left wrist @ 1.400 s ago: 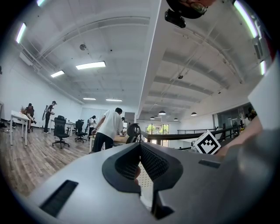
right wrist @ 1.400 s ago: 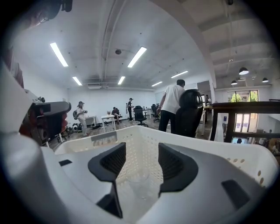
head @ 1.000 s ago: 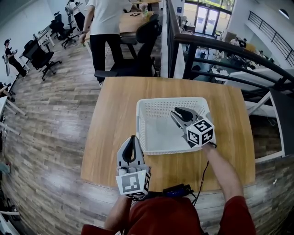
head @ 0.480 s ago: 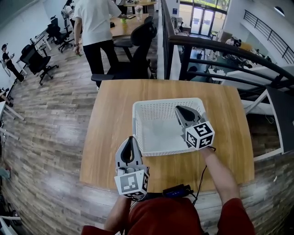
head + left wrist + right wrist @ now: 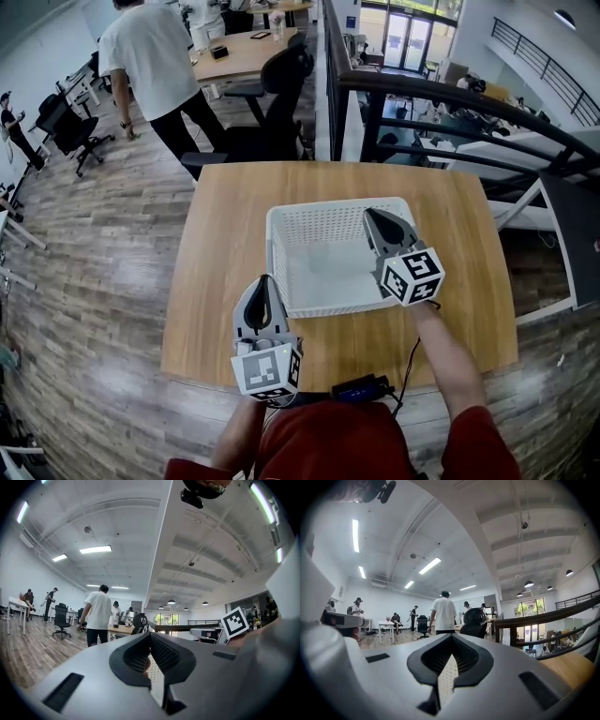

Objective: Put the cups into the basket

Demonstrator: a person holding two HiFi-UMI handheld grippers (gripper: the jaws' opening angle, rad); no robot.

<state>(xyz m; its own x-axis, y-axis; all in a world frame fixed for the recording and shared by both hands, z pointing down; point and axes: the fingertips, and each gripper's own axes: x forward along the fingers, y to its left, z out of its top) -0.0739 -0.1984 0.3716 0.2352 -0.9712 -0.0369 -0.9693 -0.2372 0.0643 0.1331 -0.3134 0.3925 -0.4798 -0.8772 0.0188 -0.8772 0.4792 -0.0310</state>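
- Basket [image 5: 323, 225] sits empty on the tabletop [image 5: 225, 253]; no cups show.
- Left claw [image 5: 264, 286] and right claw [image 5: 375, 220] are closed, holding nothing.
- All work seems left.

White mesh basket [image 5: 319, 221], tan woodgrain table [image 5: 230, 248]

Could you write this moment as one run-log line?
left gripper: shut, empty | right gripper: shut, empty, over basket | cups: none in view

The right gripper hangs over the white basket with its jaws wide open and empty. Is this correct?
Not quite. The right gripper has its jaws shut, not wide open, as the right gripper view shows. It does hang over the white basket, empty.
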